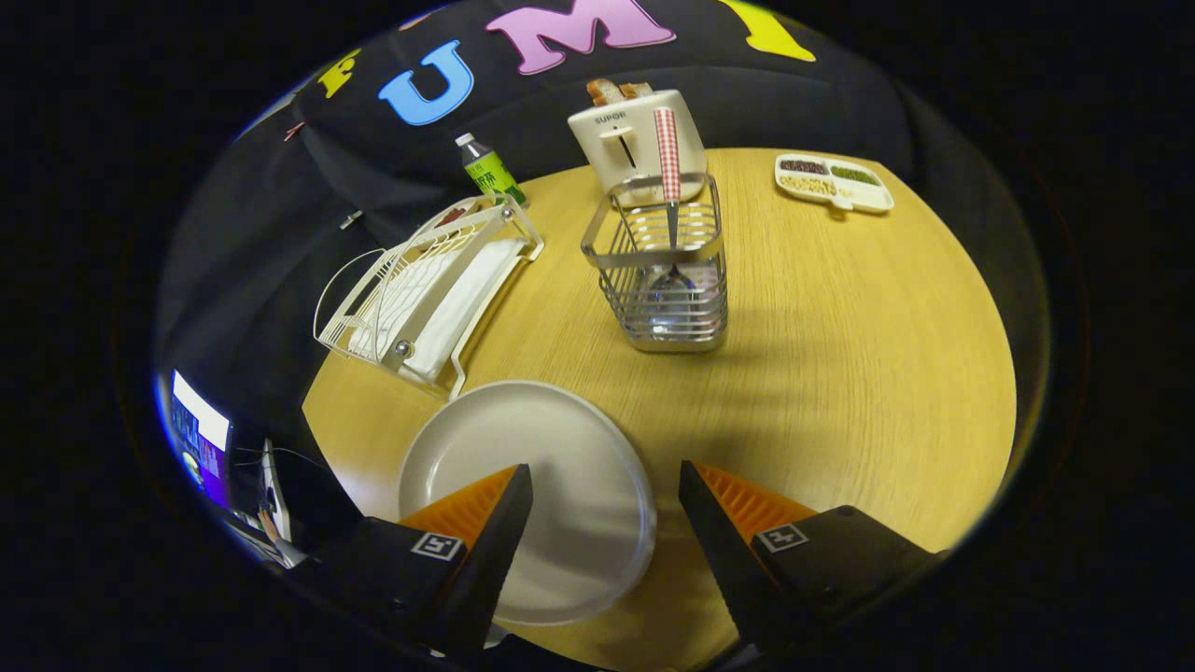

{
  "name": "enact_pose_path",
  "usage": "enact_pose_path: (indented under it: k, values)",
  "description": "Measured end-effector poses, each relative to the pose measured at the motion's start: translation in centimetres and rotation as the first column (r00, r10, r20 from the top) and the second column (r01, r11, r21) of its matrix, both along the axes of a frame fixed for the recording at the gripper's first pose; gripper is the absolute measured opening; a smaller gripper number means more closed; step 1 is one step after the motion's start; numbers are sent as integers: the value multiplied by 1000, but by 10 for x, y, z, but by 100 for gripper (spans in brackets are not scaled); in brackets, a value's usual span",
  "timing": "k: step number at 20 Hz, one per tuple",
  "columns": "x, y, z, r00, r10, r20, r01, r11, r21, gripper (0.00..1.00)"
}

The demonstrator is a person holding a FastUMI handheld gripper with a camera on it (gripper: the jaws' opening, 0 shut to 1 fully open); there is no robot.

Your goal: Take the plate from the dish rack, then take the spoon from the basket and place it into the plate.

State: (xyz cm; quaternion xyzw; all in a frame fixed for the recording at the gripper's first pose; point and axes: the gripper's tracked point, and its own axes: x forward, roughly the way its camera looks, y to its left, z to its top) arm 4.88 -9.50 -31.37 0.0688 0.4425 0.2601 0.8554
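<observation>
**A:** ok so what's on the round wooden tabletop (840,355) right now, biggest stuff first?

**B:** biggest is the white dish rack (425,294), sitting at the far left rim of the tabletop with nothing standing in its slots that I can see. Then the plate (579,485), pale and round, lying flat on the tabletop just in front of the rack.

**A:** and the tongs?

**B:** the tongs (605,485) are spread wide, nothing gripped. The left finger sits over the plate's near left part, the right finger is just off the plate's right rim over bare wood. Can't tell if the left one actually touches the plate or just floats above it.

**A:** spoon?

**B:** spoon (668,187) is standing upright in the wire basket (661,271), bowl end down, checkered red-and-white handle poking out the top. The basket is beyond the fingers, mid-table, well apart from the plate.

**A:** anything else back there?

**B:** a cream toaster (621,140) with bread in it right behind the basket, a divided snack tray (834,183) off to the far right, and a green-labelled bottle (489,168) behind the rack.
</observation>
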Motion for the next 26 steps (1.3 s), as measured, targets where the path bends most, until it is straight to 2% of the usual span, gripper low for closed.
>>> enact_pose_path:
  k: [2,5,9,13,17,23,24,25,26]
  values:
    - [18,2,28,995,-6,100,5,1000,12,99]
    - [54,2,69,969,-33,244,31,999,12,99]
    - [99,7,95,948,-68,310,60,998,37,98]
    - [151,2,100,921,-85,380,101,995,-23,99]
    - [200,-3,90,909,-151,389,184,982,-50,98]
    - [230,9,47,941,-142,308,175,981,-81,98]
    - [232,13,40,947,-141,290,171,982,-80,96]
    - [233,16,34,952,-138,275,168,982,-89,84]
    - [234,17,31,954,-136,267,168,981,-97,76]
